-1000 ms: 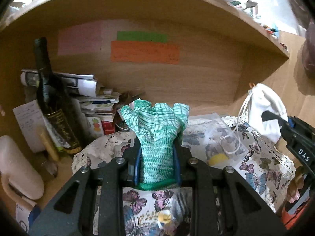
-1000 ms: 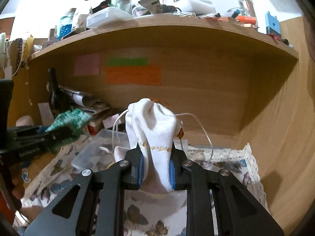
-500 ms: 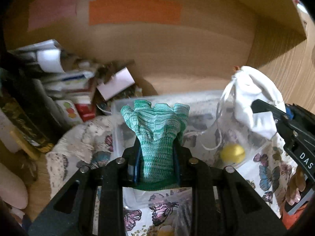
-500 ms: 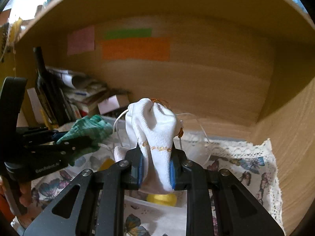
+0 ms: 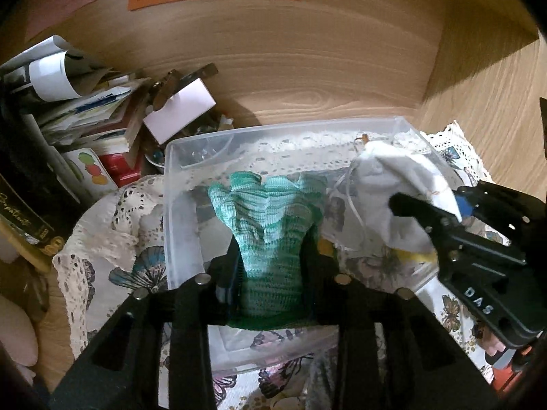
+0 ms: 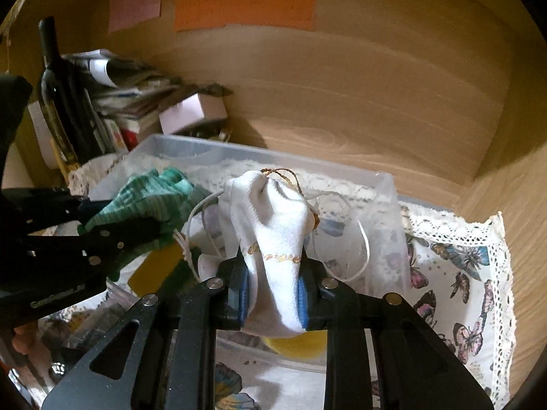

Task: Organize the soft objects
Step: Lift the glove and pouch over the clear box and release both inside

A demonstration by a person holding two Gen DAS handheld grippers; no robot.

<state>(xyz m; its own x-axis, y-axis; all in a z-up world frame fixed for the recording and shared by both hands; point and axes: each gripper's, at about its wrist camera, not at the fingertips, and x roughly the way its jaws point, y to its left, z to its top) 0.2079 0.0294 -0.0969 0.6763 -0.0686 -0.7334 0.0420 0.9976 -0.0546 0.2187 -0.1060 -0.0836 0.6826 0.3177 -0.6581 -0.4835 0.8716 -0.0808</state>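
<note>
My left gripper (image 5: 270, 273) is shut on a green knitted glove (image 5: 270, 218) and holds it over a clear plastic bin (image 5: 273, 130). My right gripper (image 6: 273, 290) is shut on a white drawstring pouch (image 6: 273, 218) and holds it over the same bin (image 6: 386, 184). In the right wrist view the glove (image 6: 150, 198) hangs just left of the pouch. In the left wrist view the pouch (image 5: 396, 184) hangs just right of the glove. A yellow soft object (image 6: 297, 345) lies in the bin under the pouch, and a yellow tag (image 6: 154, 270) hangs below the glove.
The bin stands on a butterfly-print cloth with lace edging (image 6: 461, 273) inside a wooden shelf nook. A dark wine bottle (image 6: 58, 89), stacked papers and books (image 5: 89, 102) and a small white box (image 5: 181, 109) crowd the left. The wooden side wall (image 6: 519, 205) is close on the right.
Both grippers have moved forward and tilted down over the bin. The glove and the pouch now hang above its inside, closer together.
</note>
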